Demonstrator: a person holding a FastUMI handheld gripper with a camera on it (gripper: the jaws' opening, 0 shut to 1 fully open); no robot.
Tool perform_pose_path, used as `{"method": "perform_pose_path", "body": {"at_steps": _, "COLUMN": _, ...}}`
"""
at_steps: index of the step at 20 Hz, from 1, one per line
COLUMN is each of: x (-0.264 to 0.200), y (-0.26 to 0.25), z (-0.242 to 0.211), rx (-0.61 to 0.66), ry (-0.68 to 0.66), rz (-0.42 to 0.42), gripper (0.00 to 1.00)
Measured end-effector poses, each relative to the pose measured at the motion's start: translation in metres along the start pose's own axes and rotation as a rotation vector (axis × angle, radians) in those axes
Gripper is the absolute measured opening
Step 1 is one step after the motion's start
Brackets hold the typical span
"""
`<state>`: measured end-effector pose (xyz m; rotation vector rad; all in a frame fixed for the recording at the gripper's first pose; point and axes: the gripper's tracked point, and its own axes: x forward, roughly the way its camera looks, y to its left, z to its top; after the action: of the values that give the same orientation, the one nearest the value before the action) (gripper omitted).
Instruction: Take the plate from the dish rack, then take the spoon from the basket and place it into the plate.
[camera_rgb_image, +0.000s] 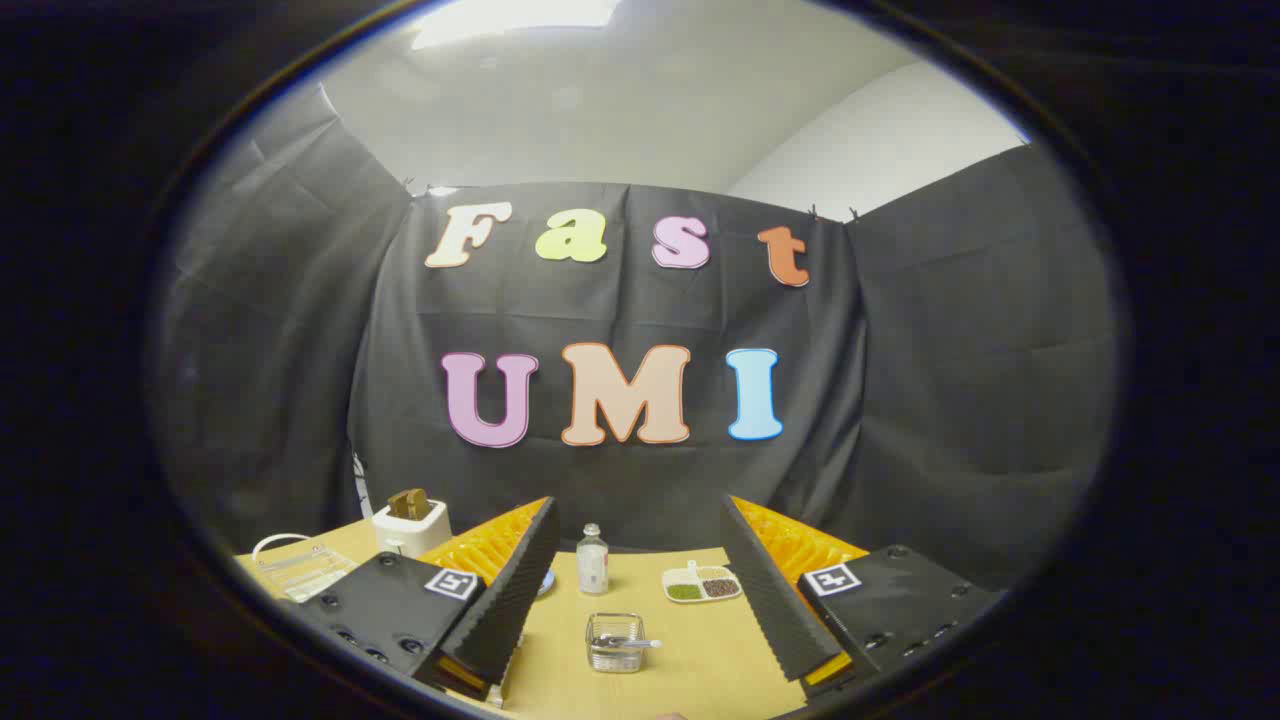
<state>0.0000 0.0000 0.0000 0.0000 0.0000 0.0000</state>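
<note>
Spread wide, my claw holds nothing, its two fingers standing apart over the wooden table. Between the fingers, close in at about 6 o'clock, sits the small wire basket with the spoon lying in it, handle toward 3 o'clock. Beyond it at 12 o'clock stands a small bottle; at 1 o'clock rests a divided dish. Past my left finger, at 10 o'clock, are a toaster and the dish rack; I cannot make out the plate.

basket: 1 | spoon: 1 | bottle: 1 | toaster: 1 | divided dish: 1
</note>
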Motion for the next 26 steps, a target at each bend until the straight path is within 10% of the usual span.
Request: {"method": "perform_pose_path", "body": {"at_steps": 26, "x": 0.003, "y": 0.044, "z": -0.014, "rx": -0.076, "ry": 0.042, "rz": -0.007, "gripper": 1.00}}
